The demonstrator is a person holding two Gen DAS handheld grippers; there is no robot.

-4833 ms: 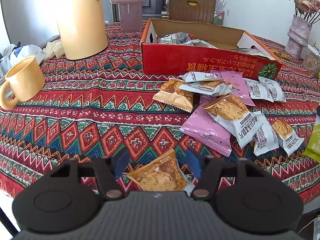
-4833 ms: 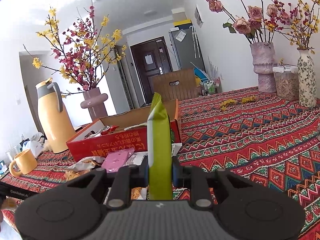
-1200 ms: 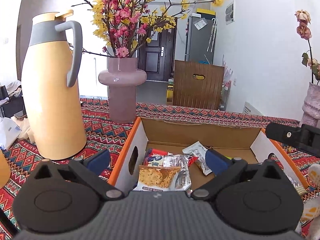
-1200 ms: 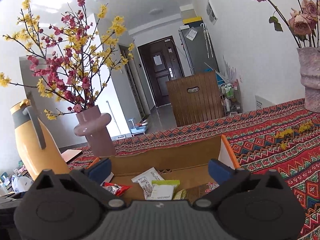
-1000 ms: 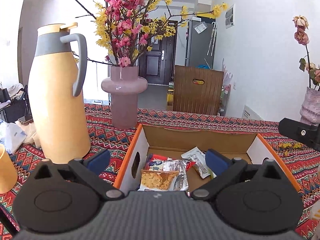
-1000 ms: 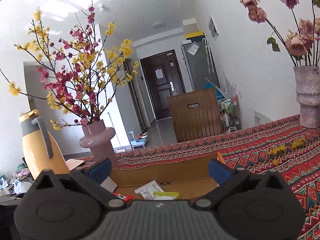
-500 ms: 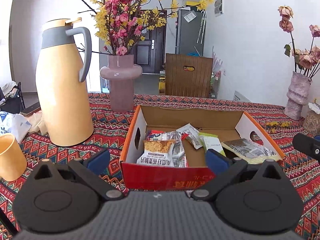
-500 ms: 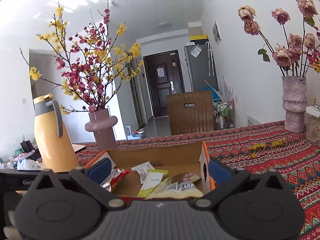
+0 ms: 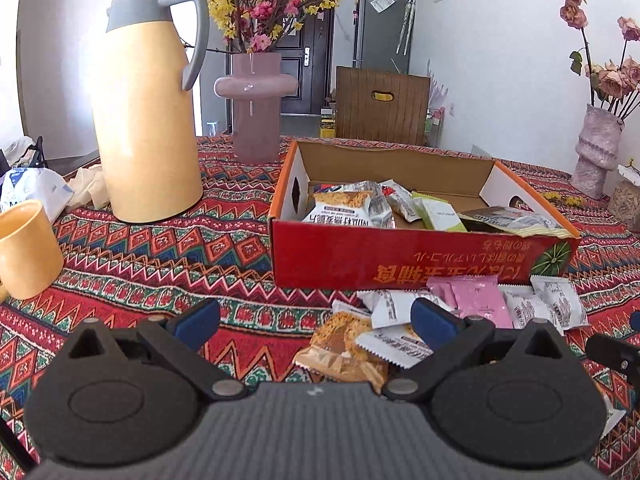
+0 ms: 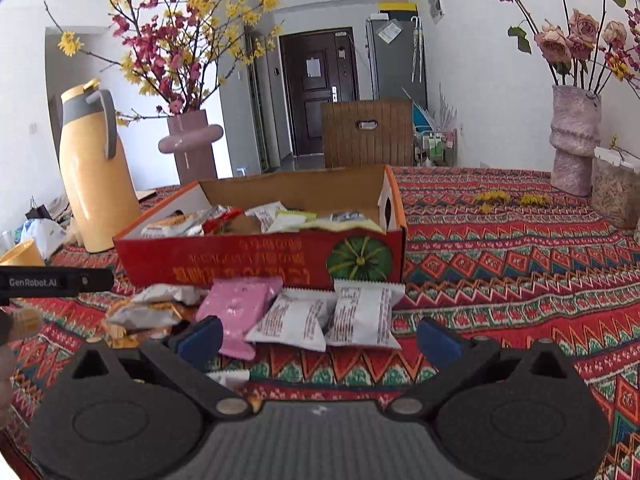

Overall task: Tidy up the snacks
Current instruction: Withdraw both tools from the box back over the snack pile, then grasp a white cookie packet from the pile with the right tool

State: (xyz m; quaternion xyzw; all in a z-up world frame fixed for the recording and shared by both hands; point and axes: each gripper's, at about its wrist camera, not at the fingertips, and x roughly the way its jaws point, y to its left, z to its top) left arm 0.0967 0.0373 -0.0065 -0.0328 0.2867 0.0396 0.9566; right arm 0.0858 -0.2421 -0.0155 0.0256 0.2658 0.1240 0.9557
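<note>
both grippers, left (image 9: 314, 320) and right (image 10: 318, 338), empty with fingers apart above loose snack packets (image 10: 304, 318) lying flat on bench before red box (image 9: 420, 264), its long axis left-right.

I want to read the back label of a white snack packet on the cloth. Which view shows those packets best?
The right wrist view: two white packets lie flat, fully visible, print side up, between the open right gripper fingers. The left wrist view shows white packets smaller, overlapped, partly hidden behind the left gripper.
</note>
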